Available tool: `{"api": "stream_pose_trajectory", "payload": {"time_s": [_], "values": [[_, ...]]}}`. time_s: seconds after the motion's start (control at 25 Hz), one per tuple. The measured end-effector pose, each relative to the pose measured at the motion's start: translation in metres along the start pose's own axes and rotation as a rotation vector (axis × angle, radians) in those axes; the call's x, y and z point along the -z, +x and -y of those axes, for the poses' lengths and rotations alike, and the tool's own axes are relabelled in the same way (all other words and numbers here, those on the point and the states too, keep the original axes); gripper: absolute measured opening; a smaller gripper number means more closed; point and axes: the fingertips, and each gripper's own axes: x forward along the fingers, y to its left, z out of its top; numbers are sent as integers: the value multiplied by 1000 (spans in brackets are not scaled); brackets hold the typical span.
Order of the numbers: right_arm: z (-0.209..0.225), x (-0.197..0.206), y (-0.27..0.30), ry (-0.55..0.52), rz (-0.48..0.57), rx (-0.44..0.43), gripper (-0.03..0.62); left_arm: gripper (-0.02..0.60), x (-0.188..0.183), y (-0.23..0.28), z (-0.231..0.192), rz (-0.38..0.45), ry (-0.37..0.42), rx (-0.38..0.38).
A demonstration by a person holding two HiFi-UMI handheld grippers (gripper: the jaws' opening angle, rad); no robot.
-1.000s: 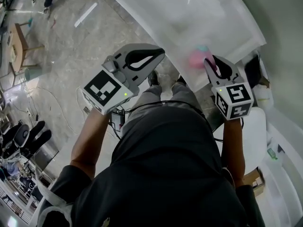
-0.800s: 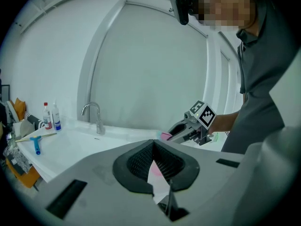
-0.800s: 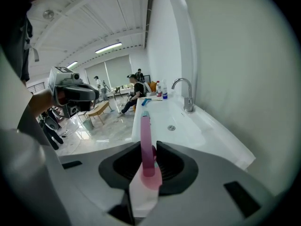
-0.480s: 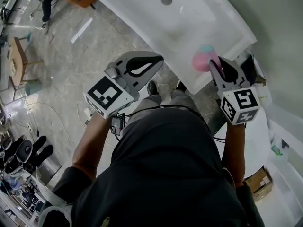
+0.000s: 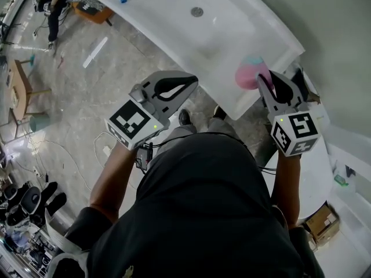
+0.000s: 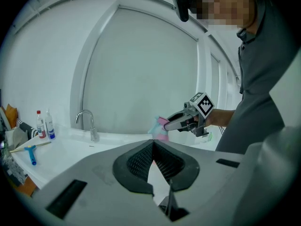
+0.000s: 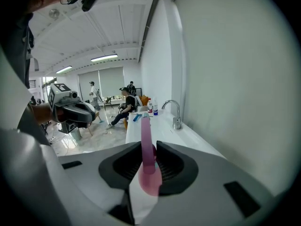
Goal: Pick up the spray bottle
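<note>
Right gripper (image 7: 148,160) jaws partly closed, clamped on pink spray bottle (image 7: 145,142); narrow part between pads, bulk past tips. Left gripper (image 6: 153,147) jaws together, empty. Bottle likely light, smooth, slippery plastic; neck seems best hold.

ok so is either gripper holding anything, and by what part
The right gripper clamps the pink spray bottle by a narrow pink section, teal top beyond the jaws. The left gripper is shut and empty.
</note>
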Motion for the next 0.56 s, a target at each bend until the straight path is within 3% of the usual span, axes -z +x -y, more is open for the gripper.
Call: {"api": "stream_pose_trajectory", "payload": {"time_s": [0.56], "values": [[-10,-23,-31,-7,9,76,95,3,-6,-15,8,27,24,57]]}}
